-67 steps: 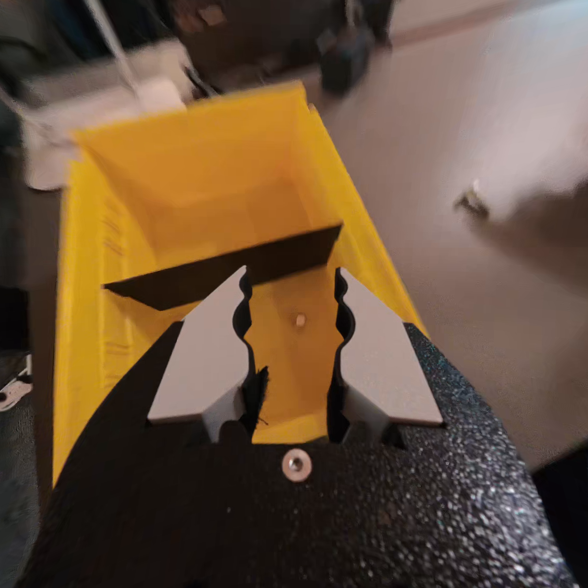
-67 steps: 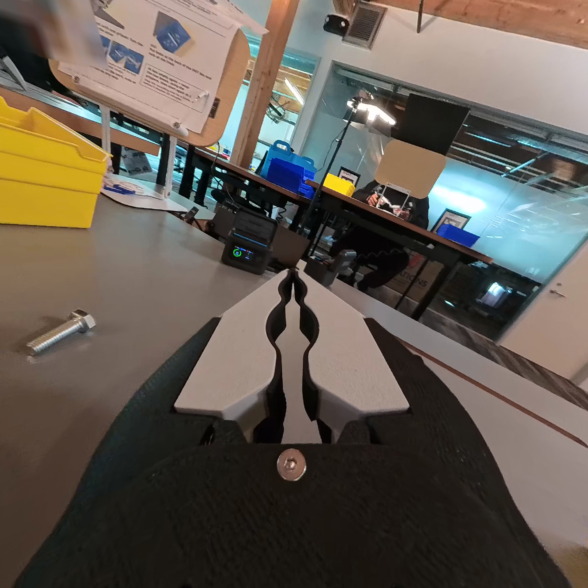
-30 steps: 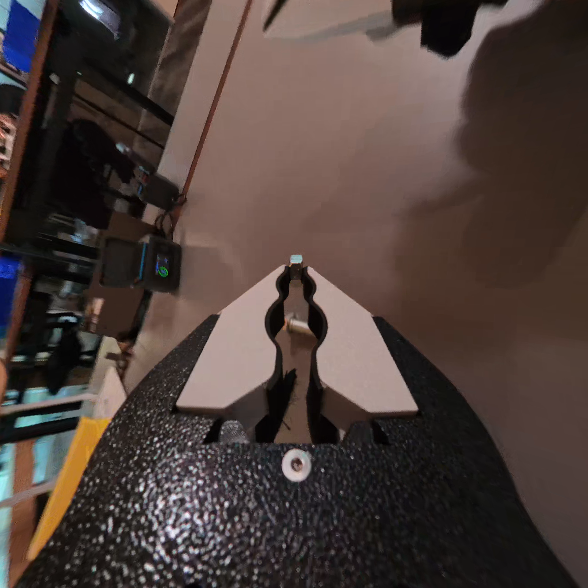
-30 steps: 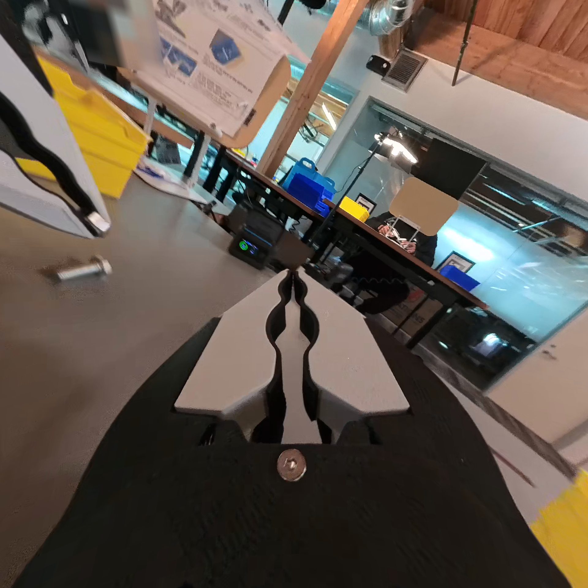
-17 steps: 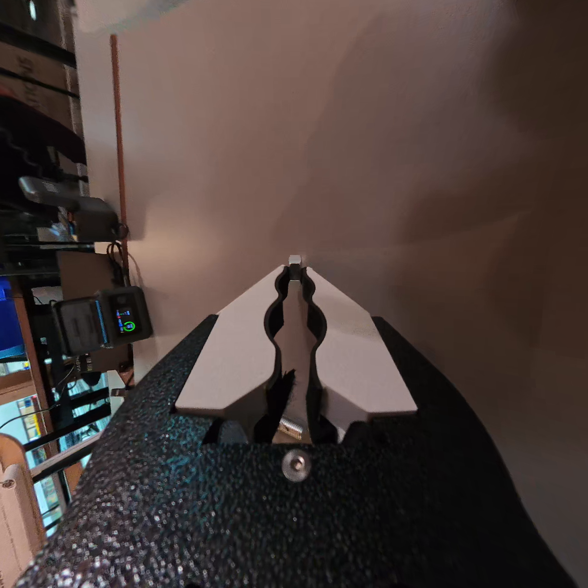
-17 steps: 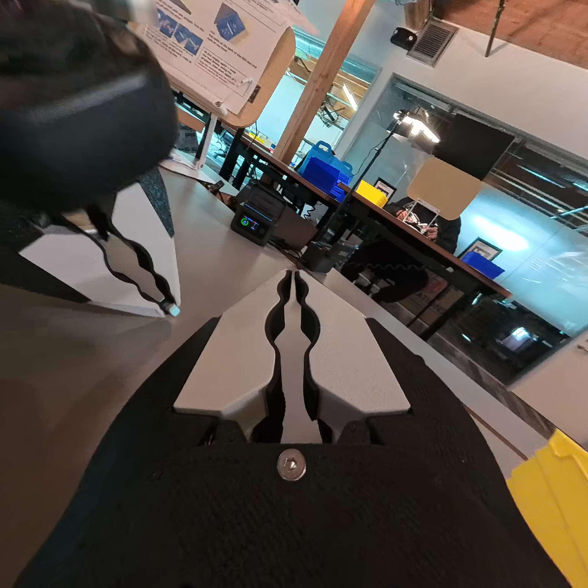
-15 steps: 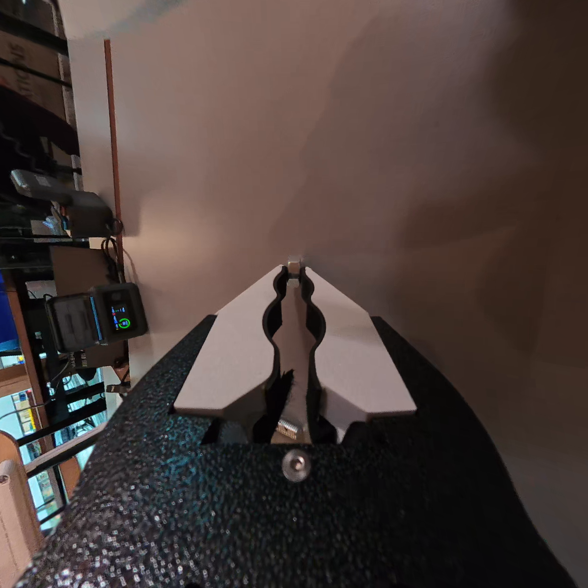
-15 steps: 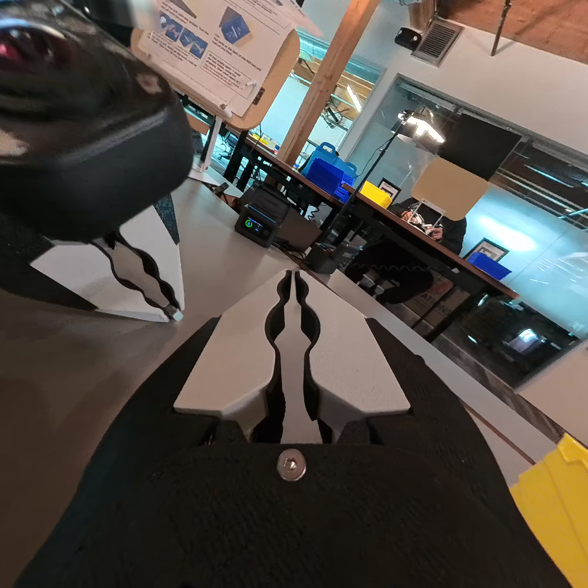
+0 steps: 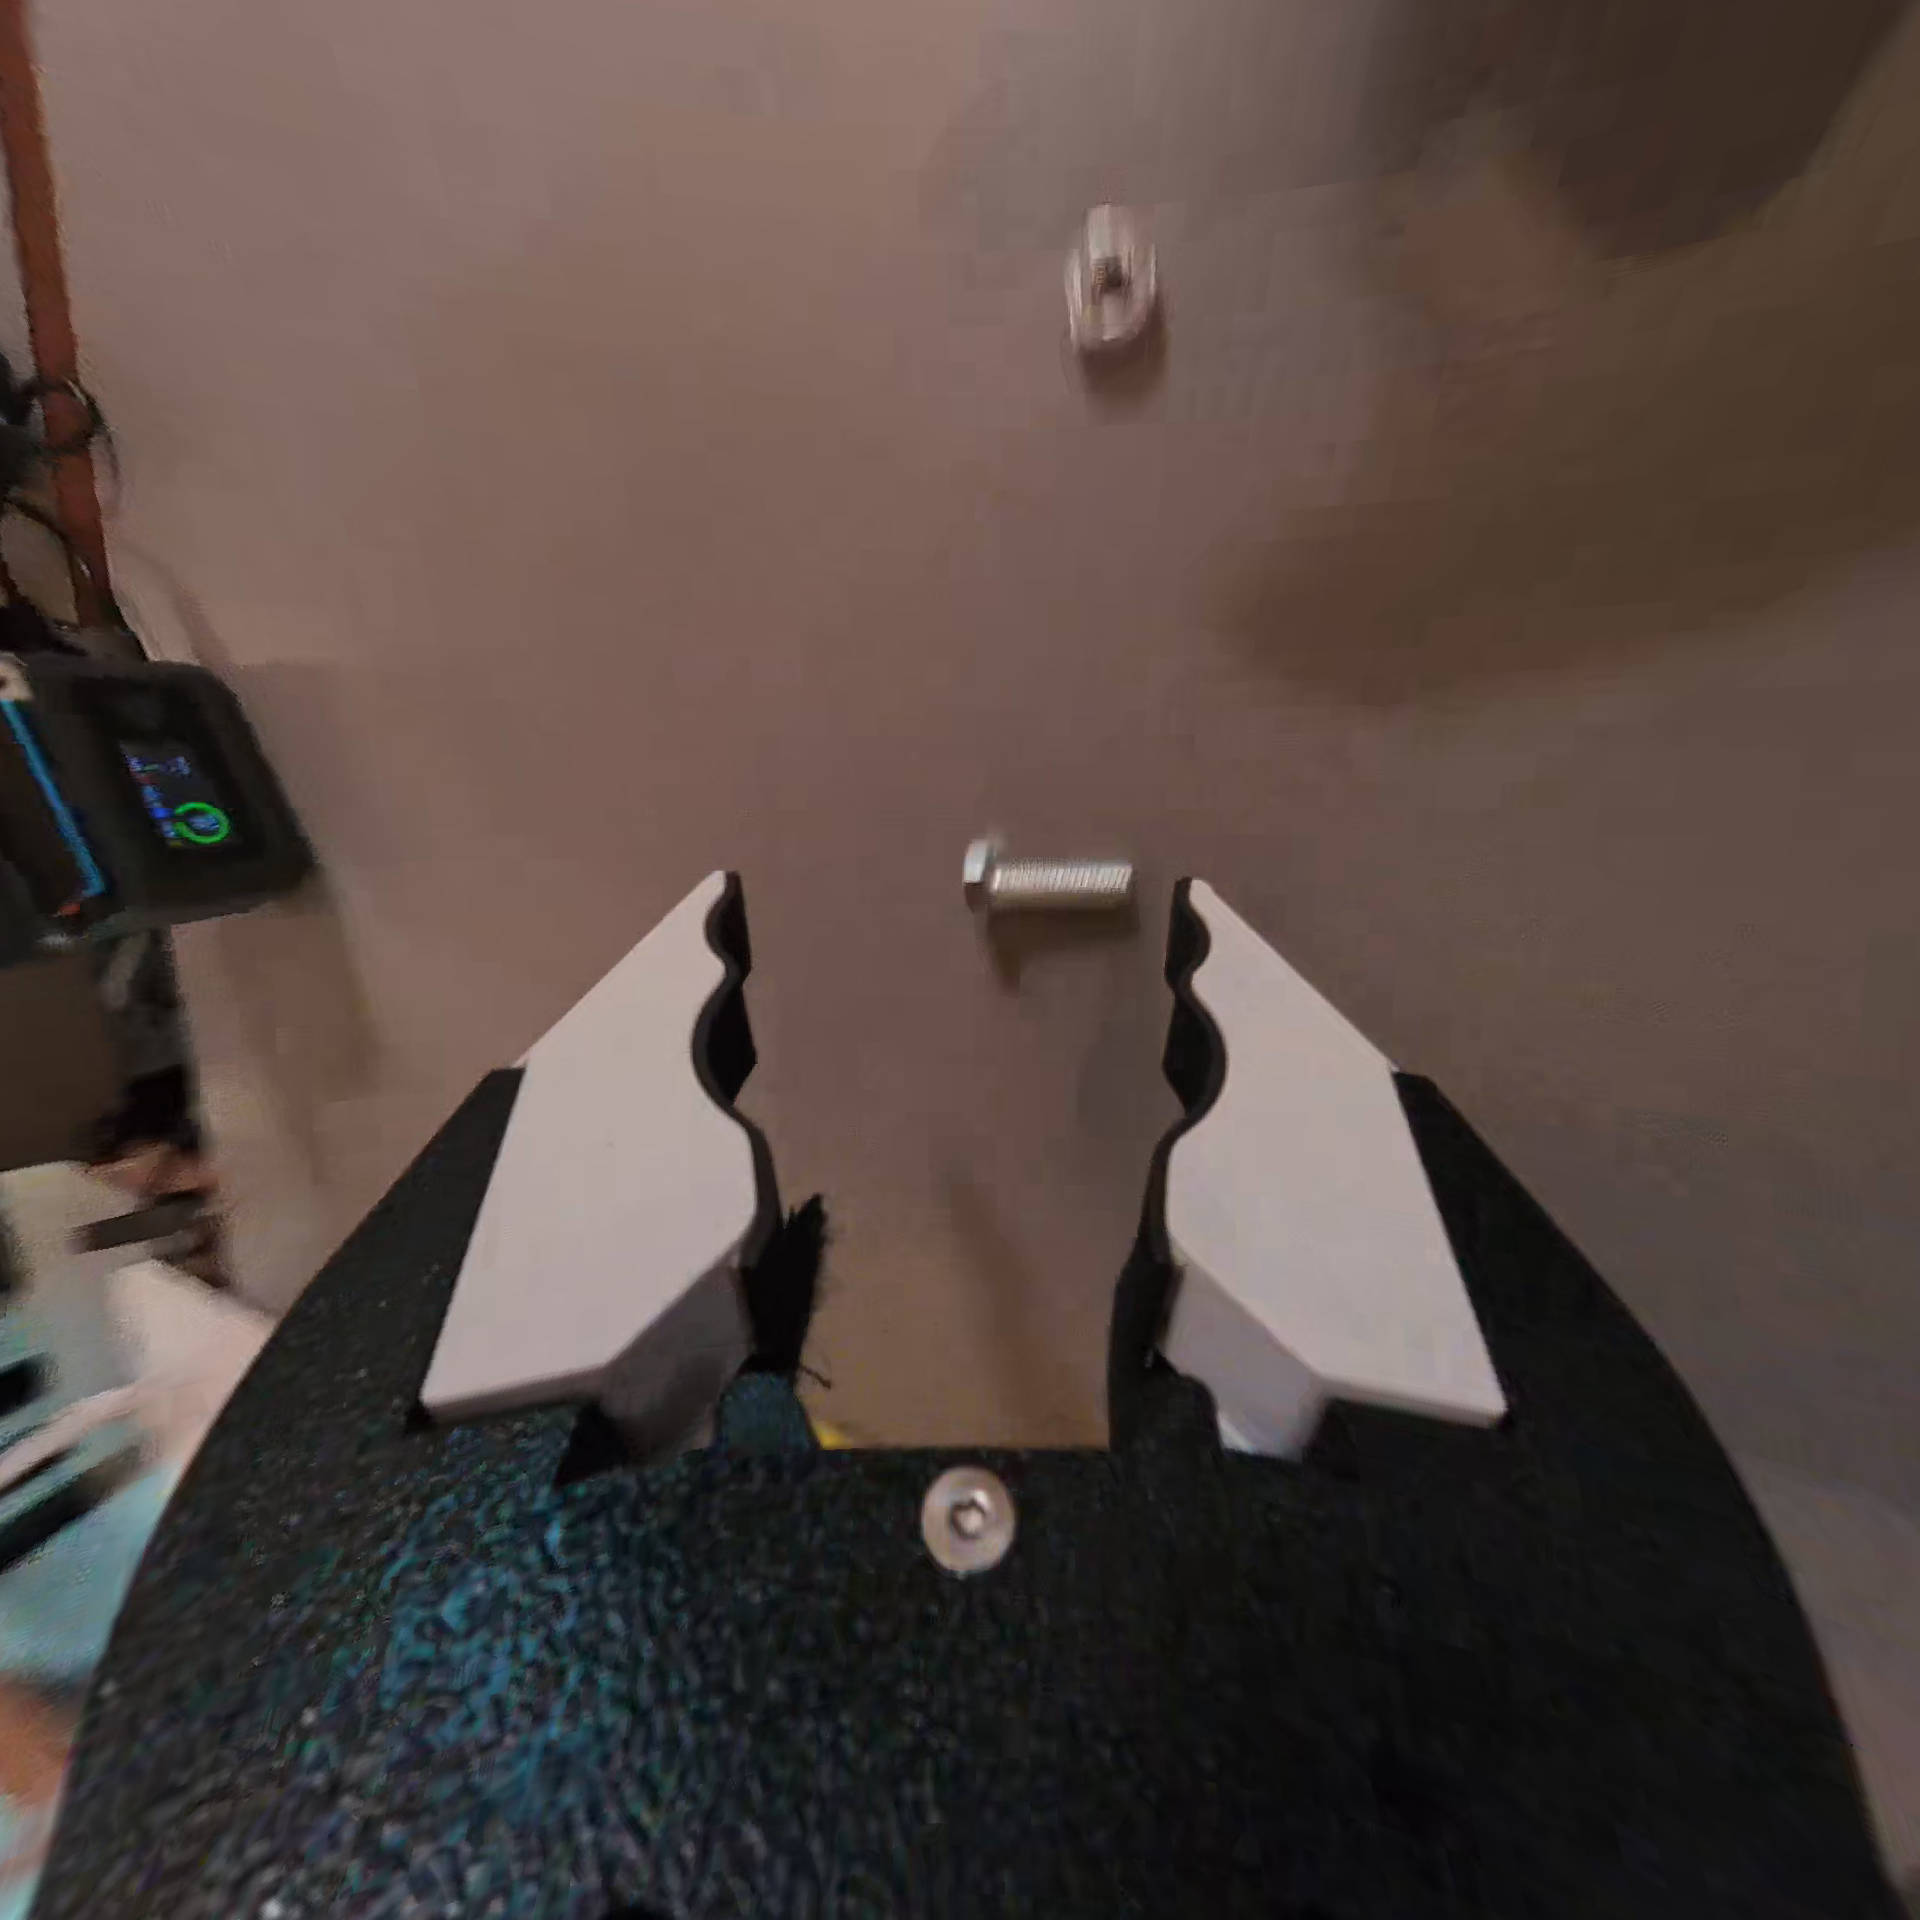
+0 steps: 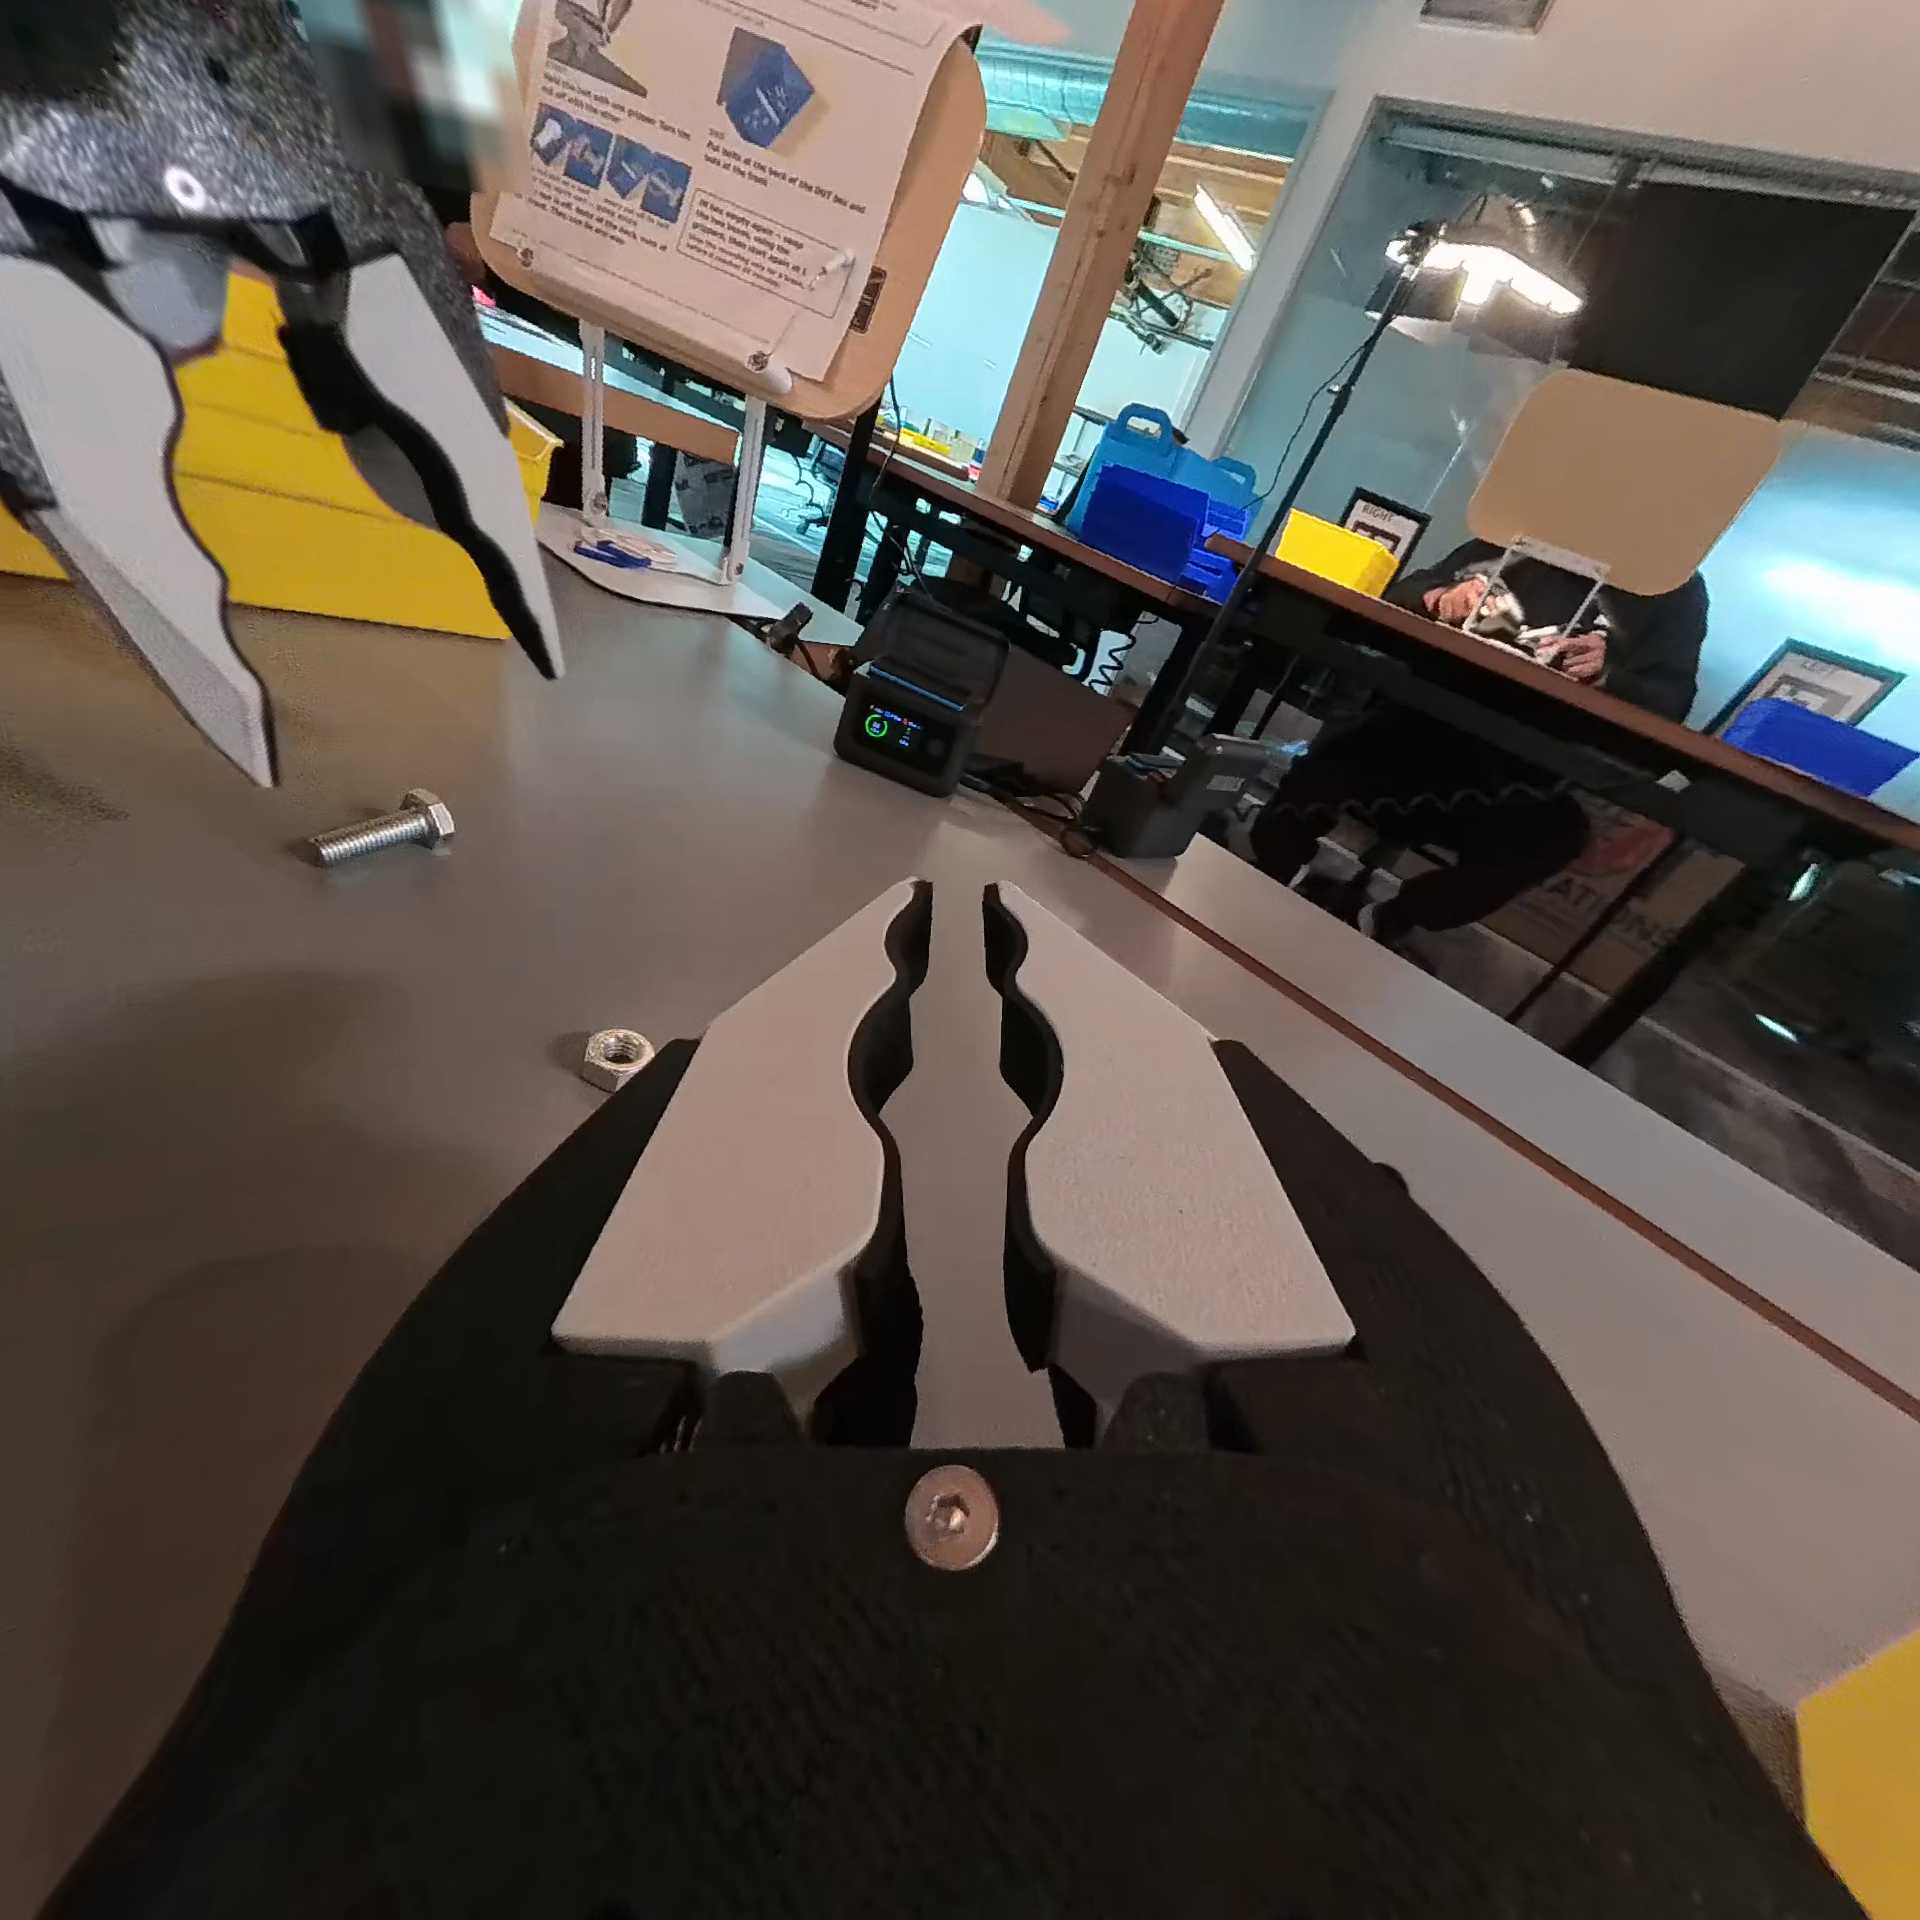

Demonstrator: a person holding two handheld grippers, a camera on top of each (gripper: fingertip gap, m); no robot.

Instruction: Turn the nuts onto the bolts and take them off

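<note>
A silver bolt [image 9: 1049,888] lies on its side on the grey table [image 9: 1455,935], below the gap of my left gripper [image 9: 956,885], which is wide open and empty. A silver nut [image 9: 1110,281] lies loose farther ahead. In the right wrist view the bolt [image 10: 384,828] lies under the raised, open left gripper [image 10: 405,722], and the nut [image 10: 616,1058] lies just left of my right gripper [image 10: 956,894]. The right gripper is empty, with only a narrow gap between its tips, hovering low over the table.
A black device with a lit screen [image 10: 914,717] sits near the table's far edge [image 10: 1455,1101]; it also shows in the left wrist view [image 9: 177,810]. Yellow bins [image 10: 312,520] and an instruction sheet on a stand [image 10: 727,156] stand behind. A person sits at another table [image 10: 1558,623].
My left gripper was shut on the nut at the table; it has opened wide, let the nut go and pulled back. My right gripper's tips have parted slightly.
</note>
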